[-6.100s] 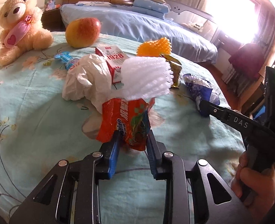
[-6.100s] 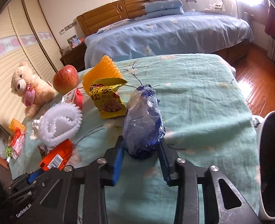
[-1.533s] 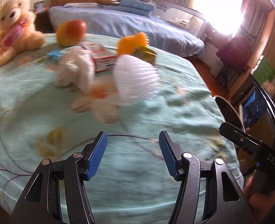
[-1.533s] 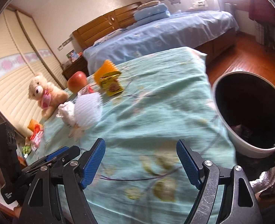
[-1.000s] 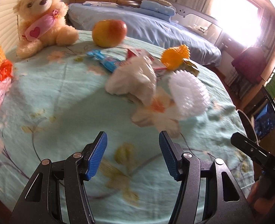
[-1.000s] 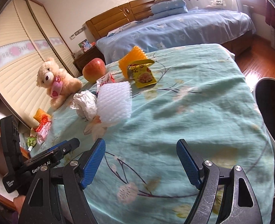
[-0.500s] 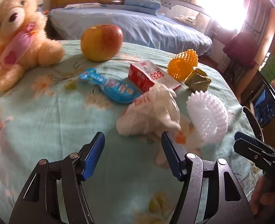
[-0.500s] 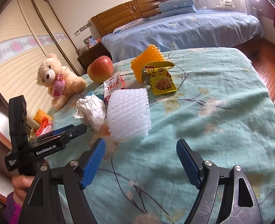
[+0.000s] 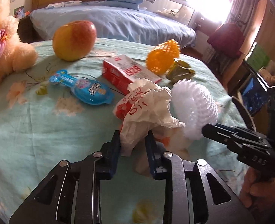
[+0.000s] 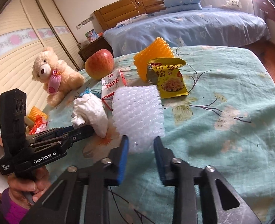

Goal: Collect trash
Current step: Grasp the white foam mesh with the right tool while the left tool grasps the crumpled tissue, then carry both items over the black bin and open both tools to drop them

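On the green flowered cloth (image 10: 230,130), a crumpled white bag with red print (image 9: 148,108) lies against a white foam net (image 9: 193,106). My left gripper (image 9: 133,133) is shut on the bag's near end. In the right wrist view the same bag (image 10: 92,112) shows at the left gripper's tip (image 10: 89,128). My right gripper (image 10: 140,140) has its jaws closing, and the blue pads press on the near end of the foam net (image 10: 137,112). The right gripper's tip (image 9: 205,128) shows against the net in the left wrist view.
Beyond lie a red-and-white carton (image 9: 126,72), a blue wrapper (image 9: 83,89), an orange foam net (image 10: 152,56), a yellow snack packet (image 10: 171,80) and an apple (image 10: 99,66). A teddy bear (image 10: 53,74) sits at the left. A bin rim (image 9: 243,112) shows past the right edge.
Both grippers moved in over the cloth to the trash pile and closed, the left on the crumpled bag, the right on the white foam net.
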Demonstrator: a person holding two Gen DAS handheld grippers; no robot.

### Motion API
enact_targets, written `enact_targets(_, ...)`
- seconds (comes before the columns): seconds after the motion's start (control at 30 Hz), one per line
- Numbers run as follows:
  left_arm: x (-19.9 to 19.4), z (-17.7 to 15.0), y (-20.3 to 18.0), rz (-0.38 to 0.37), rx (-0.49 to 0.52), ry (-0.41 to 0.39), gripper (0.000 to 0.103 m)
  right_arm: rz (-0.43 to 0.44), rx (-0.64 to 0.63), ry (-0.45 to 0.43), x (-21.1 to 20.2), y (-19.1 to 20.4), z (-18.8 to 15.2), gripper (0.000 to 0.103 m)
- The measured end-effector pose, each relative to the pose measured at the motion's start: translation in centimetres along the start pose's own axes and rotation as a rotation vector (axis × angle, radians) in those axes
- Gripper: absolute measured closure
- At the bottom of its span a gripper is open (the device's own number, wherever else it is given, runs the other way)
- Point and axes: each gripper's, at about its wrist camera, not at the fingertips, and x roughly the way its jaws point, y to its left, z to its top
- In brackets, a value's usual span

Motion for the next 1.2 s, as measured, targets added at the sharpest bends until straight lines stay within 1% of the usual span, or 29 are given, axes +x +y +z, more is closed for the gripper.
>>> enact_targets(0.03,-0.1,-0.2,-0.3,-0.003,-0.005,0.000,0.080,0.002,-0.001,-0.002,-0.3,-0.1,-0.1,0.084)
enact_targets(0.13,-0.6,-0.9,-1.5,-0.014,-0.014,-0.008,0.081,-0.004,-0.001,-0.009,-1.2,-0.4,-0.4,0.087)
enact_targets(0.4,-1.5,-2.3,-5.3,-0.060,-0.024,-0.021,0.081,-0.028,0.029,-0.039,-4.3,-2.6,-1.4,0.090)
enact_targets(0.63,-0.8,-3.1,-9.4,-0.110,-0.016,-0.008,0.081,-0.071,0.068,-0.067,-7.3,-5.4,-2.5,0.091)
enact_targets(0.9,0.1,-3.0,-13.7,-0.152,0.020,0.006,0.081,-0.125,0.122,-0.107,-10.6,-8.7,-3.6,0.091)
enact_targets(1.2,1.1,-2.8,-18.0,-0.171,0.048,0.014,0.081,-0.174,0.186,-0.141,-13.6,-12.6,-5.0,0.091)
